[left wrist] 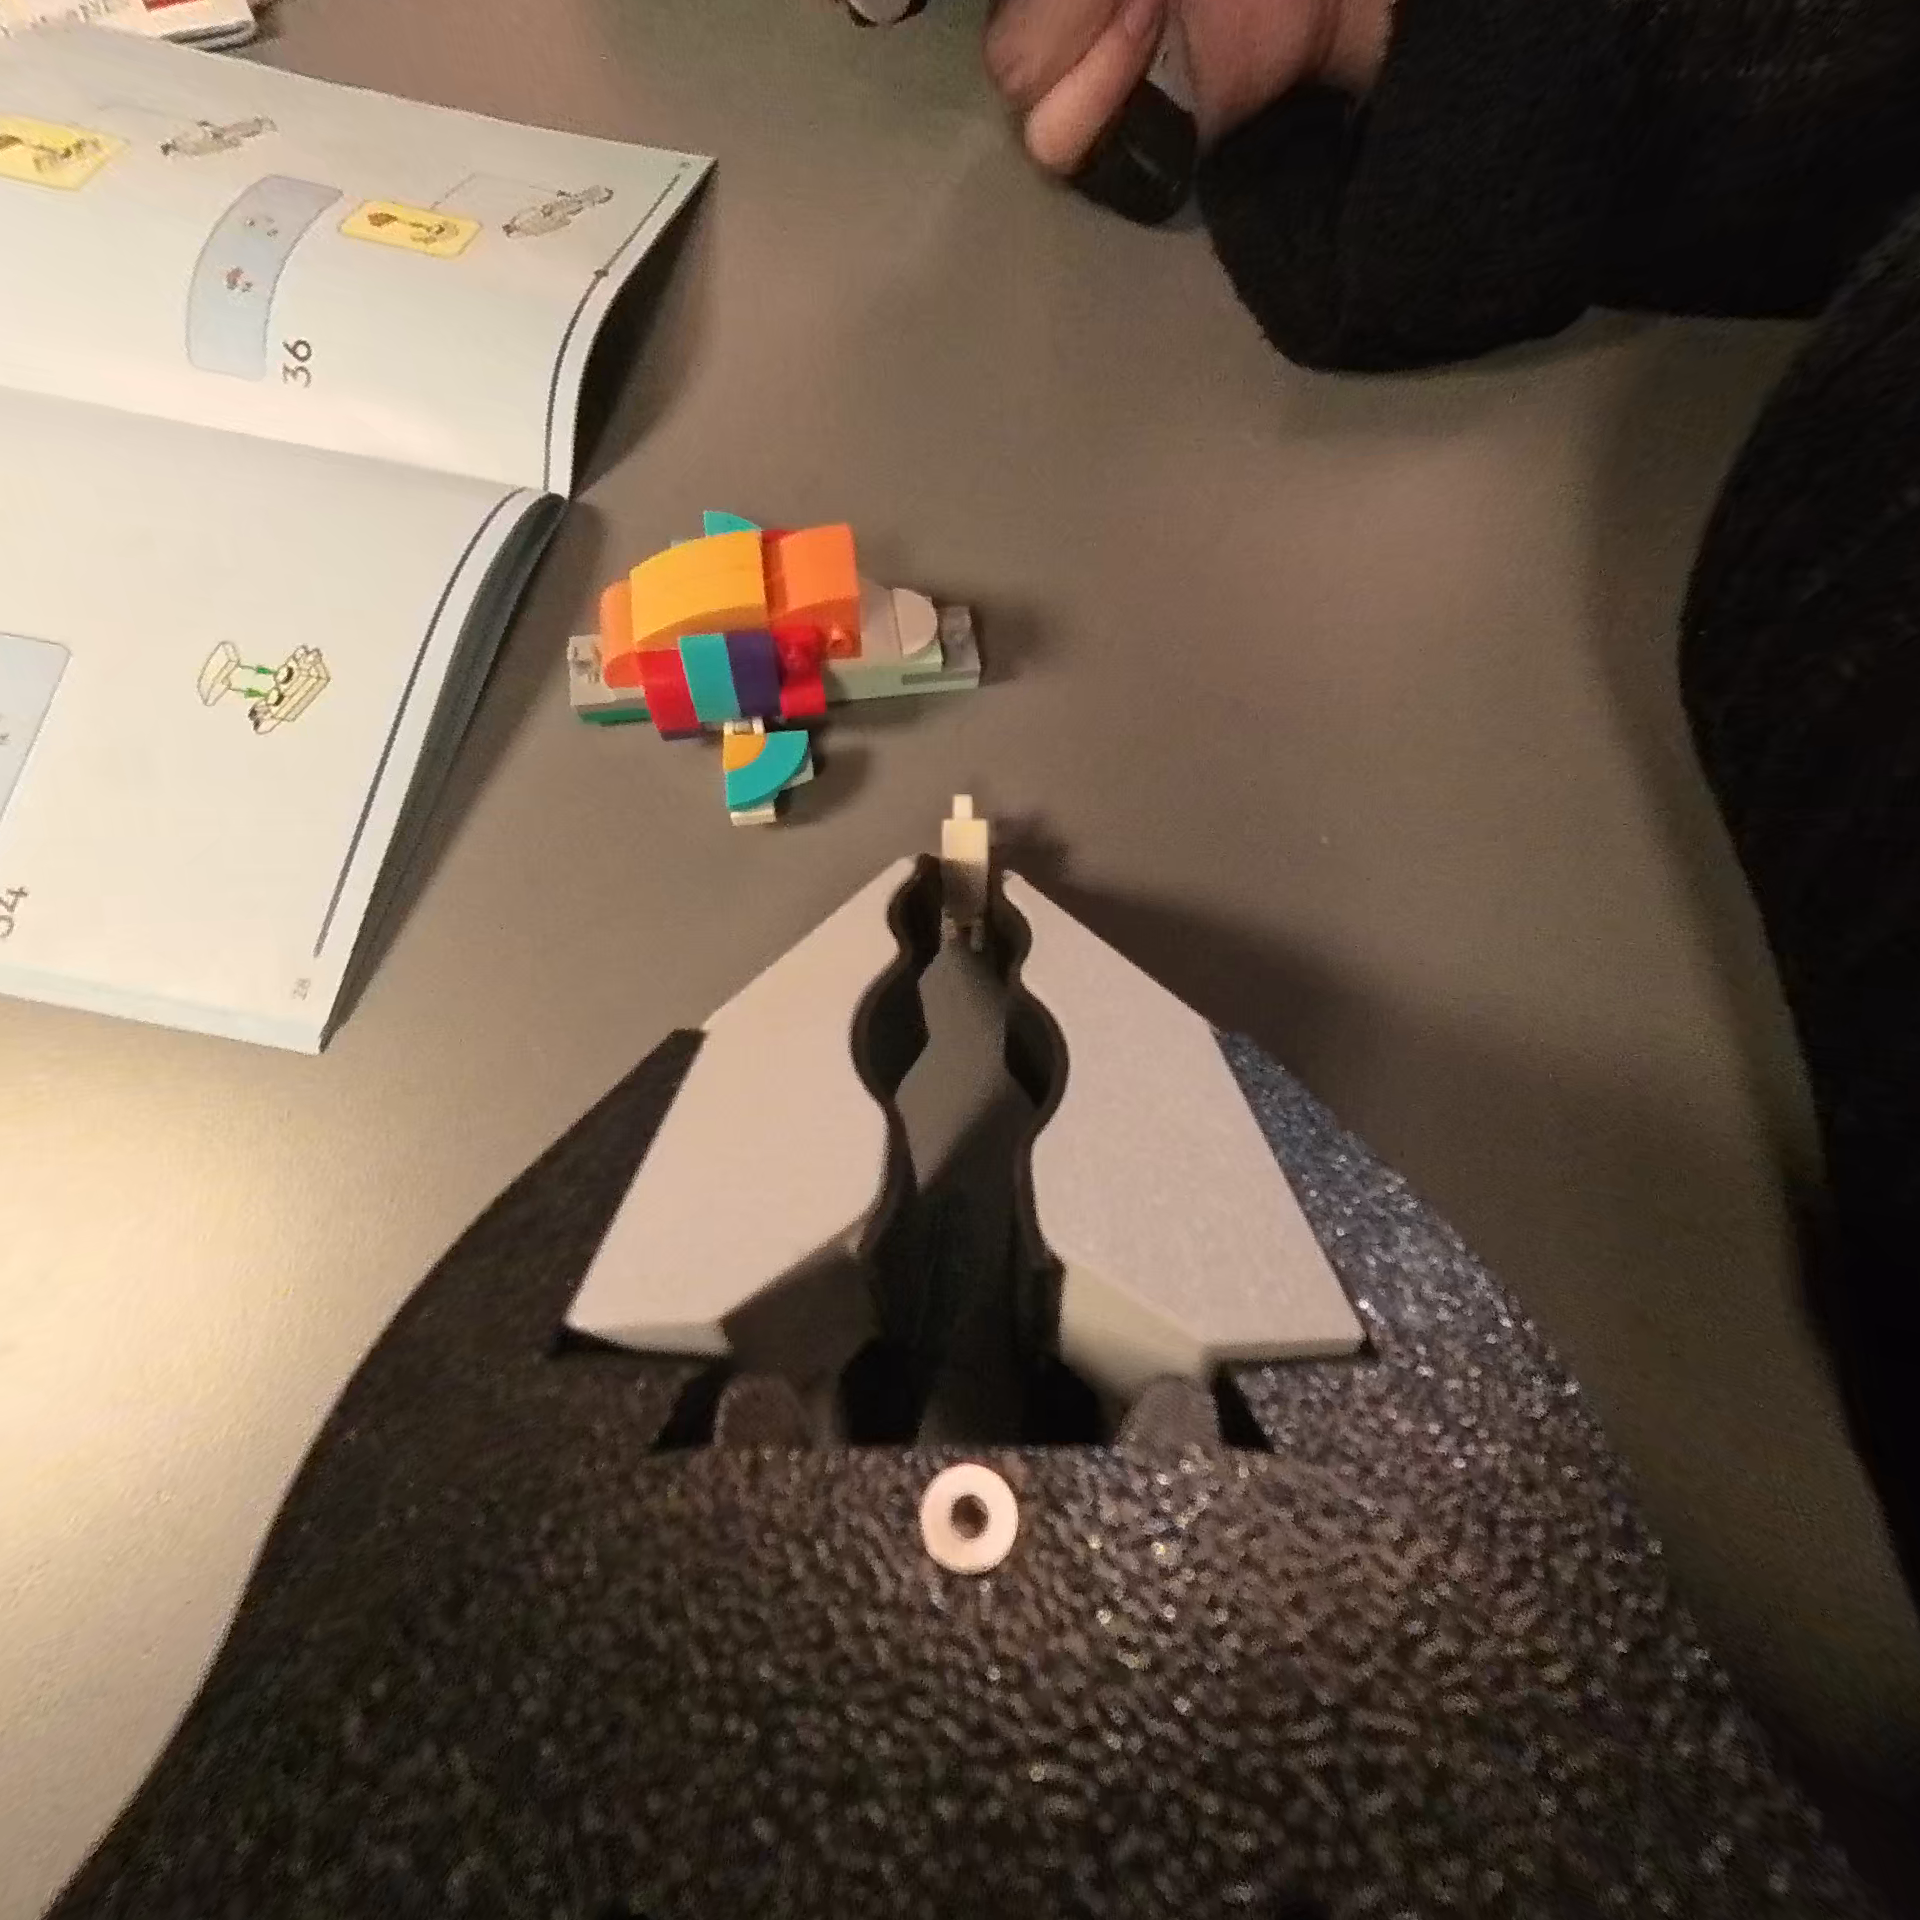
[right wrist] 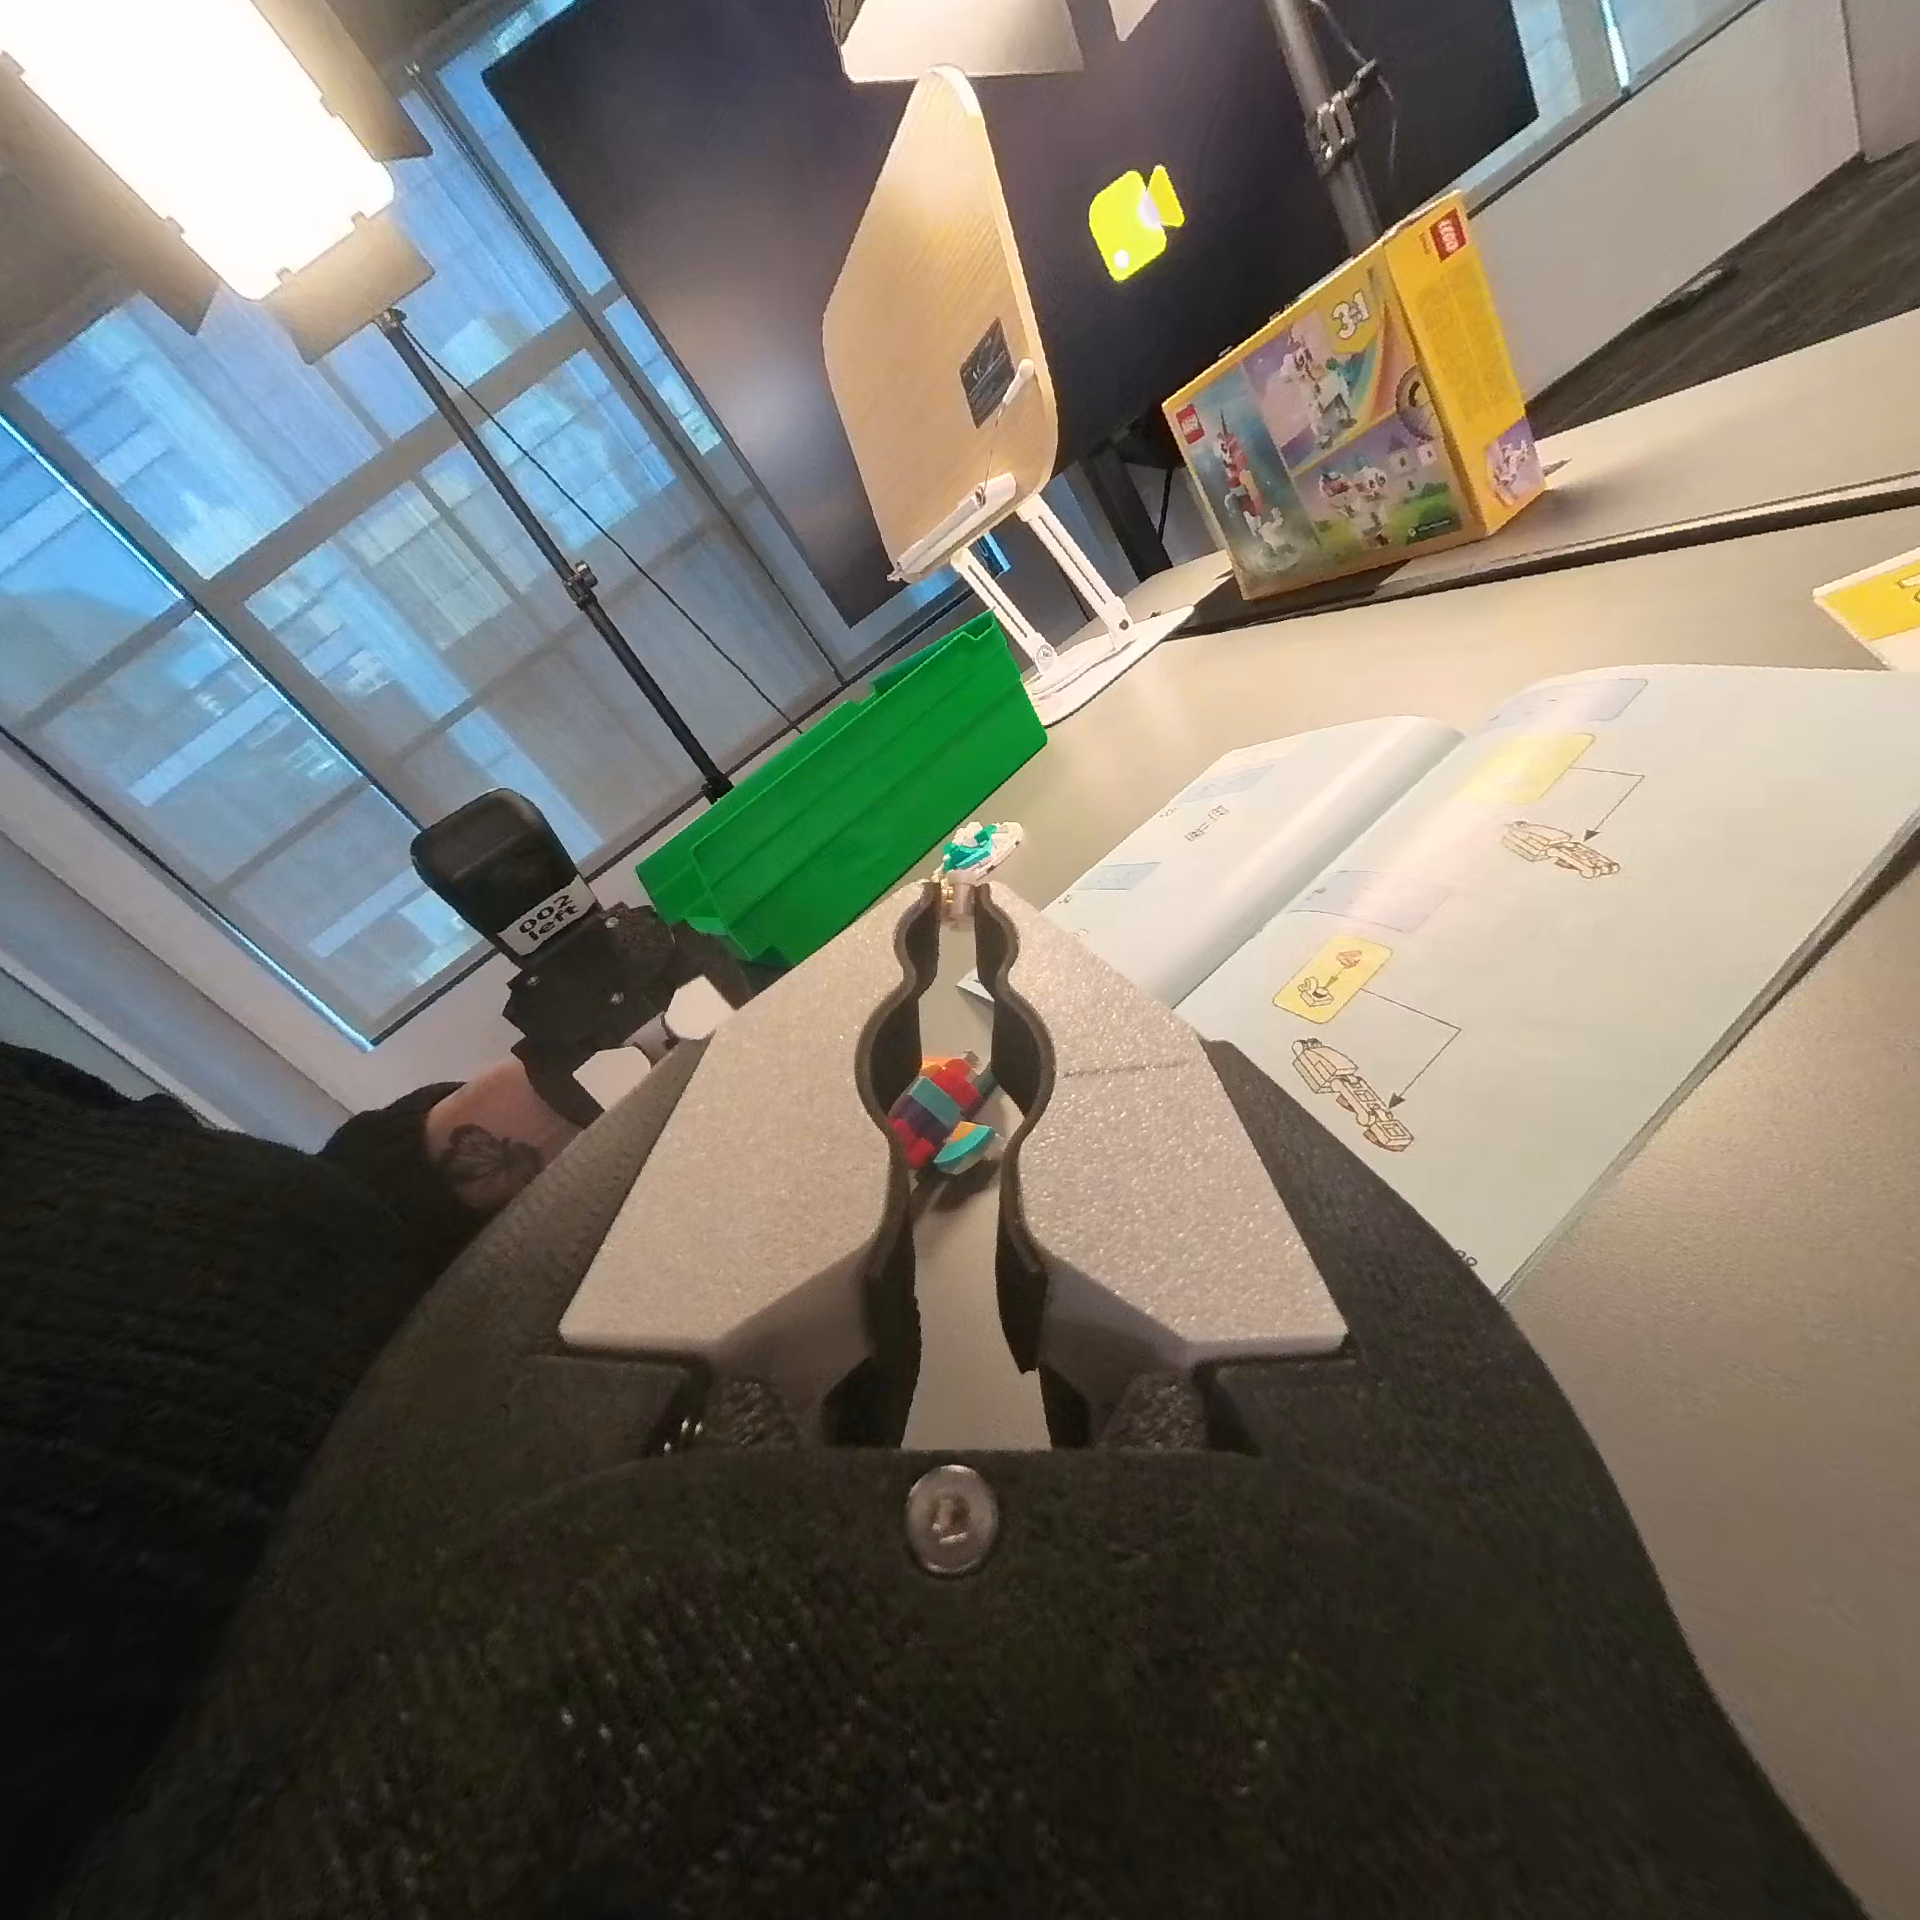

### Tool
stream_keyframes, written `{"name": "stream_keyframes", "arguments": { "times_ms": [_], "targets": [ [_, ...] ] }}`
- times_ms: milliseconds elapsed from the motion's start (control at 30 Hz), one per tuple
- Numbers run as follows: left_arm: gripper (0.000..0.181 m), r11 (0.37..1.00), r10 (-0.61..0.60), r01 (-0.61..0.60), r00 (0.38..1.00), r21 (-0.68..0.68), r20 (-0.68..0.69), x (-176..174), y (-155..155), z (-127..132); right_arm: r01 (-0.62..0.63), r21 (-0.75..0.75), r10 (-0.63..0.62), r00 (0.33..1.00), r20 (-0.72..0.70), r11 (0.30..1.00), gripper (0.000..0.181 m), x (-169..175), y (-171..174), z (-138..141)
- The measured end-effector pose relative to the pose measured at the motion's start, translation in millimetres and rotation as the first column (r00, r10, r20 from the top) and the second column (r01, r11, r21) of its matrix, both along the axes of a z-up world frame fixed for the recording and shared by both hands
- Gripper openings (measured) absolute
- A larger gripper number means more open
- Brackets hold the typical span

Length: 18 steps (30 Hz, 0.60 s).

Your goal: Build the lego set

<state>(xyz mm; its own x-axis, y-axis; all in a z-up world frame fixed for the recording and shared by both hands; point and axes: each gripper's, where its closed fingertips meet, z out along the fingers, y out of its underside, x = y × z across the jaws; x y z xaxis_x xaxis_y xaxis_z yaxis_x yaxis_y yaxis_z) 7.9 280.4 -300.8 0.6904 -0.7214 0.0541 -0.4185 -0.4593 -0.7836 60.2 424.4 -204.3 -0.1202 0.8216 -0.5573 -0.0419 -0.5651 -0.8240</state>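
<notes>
Lego model [left wrist: 764, 639] (bright orange, red, teal and purple) sits on the grey table [left wrist: 1299, 644], just beside the open booklet [left wrist: 270, 582]. Left gripper [left wrist: 961, 868] points down at the table near it, jaws pinched on a small white piece [left wrist: 964, 831]. Right gripper [right wrist: 964, 906] is held low and tilted, jaws pinched on a small teal and white piece [right wrist: 977, 847]. A hand [left wrist: 1164, 83] in a black sleeve holds its handle.
</notes>
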Motion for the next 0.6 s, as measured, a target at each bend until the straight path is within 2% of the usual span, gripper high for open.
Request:
{"name": "stream_keyframes", "arguments": {
  "times_ms": [67,200,300,600],
  "targets": [
    [0.006,1.0,0.001,-0.001,1.0,0.0,0.0,0,0,0,0.028,0.011,-0.028,0.999,-0.019,1.0,0.004,3,4,3],
    [0.006,1.0,0.012,-0.012,1.0,0.001,-0.001,-1,1,0,0.204,0.088,-0.197,0.977,-0.085,0.975,0.004,21,30,13],
    [0.006,1.0,0.015,-0.015,1.0,-0.002,0.001,-1,1,0,0.277,0.077,-0.266,0.956,-0.125,0.958,0.004,31,42,18],
    [0.006,1.0,0.017,-0.017,1.0,-0.007,0.005,-1,1,0,0.265,0.061,-0.257,0.959,-0.12,0.962,0.004,28,42,16]
  ]
}}
